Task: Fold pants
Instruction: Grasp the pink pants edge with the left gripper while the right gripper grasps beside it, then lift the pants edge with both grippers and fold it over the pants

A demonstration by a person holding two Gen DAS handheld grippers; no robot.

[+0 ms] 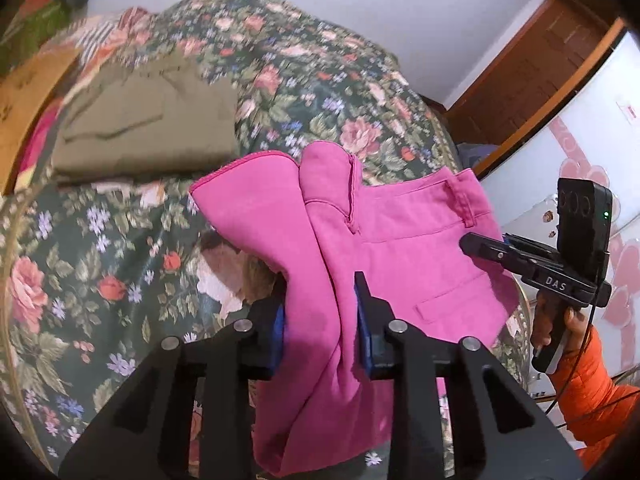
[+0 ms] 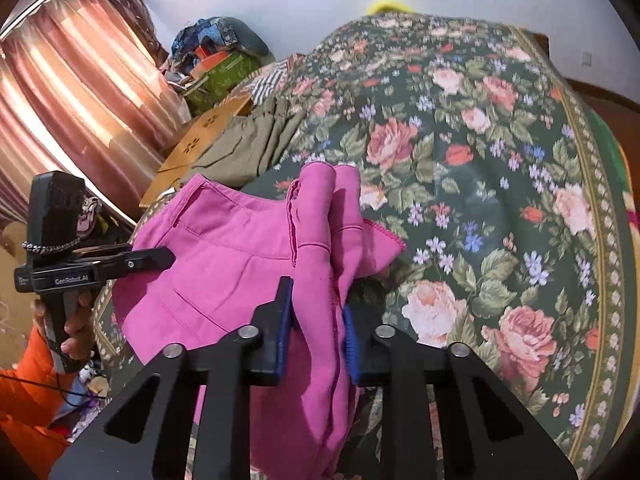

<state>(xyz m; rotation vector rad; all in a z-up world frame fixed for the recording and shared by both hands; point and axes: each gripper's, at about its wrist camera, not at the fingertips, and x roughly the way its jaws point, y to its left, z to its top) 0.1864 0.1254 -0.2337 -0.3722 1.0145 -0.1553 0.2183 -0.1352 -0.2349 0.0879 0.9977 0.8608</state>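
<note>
The pink pants (image 1: pixel 384 232) hang bunched between both grippers above the floral bedspread (image 1: pixel 120 264). My left gripper (image 1: pixel 320 320) is shut on a thick fold of the pink fabric. My right gripper (image 2: pixel 316 328) is shut on another fold of the same pants (image 2: pixel 224 256). The waistband with a belt loop and a back pocket faces the left wrist view. Each gripper shows in the other's view, the right one (image 1: pixel 480 246) and the left one (image 2: pixel 160 260) beside the waistband. The pant legs are hidden below the jaws.
Folded olive-green pants (image 1: pixel 152 120) lie on the bed at the far left, also in the right wrist view (image 2: pixel 248 140). A wooden headboard (image 2: pixel 196 148) and a pile of clutter (image 2: pixel 216 56) stand by pink curtains (image 2: pixel 80 80). A white cabinet (image 1: pixel 592 128) stands to the right.
</note>
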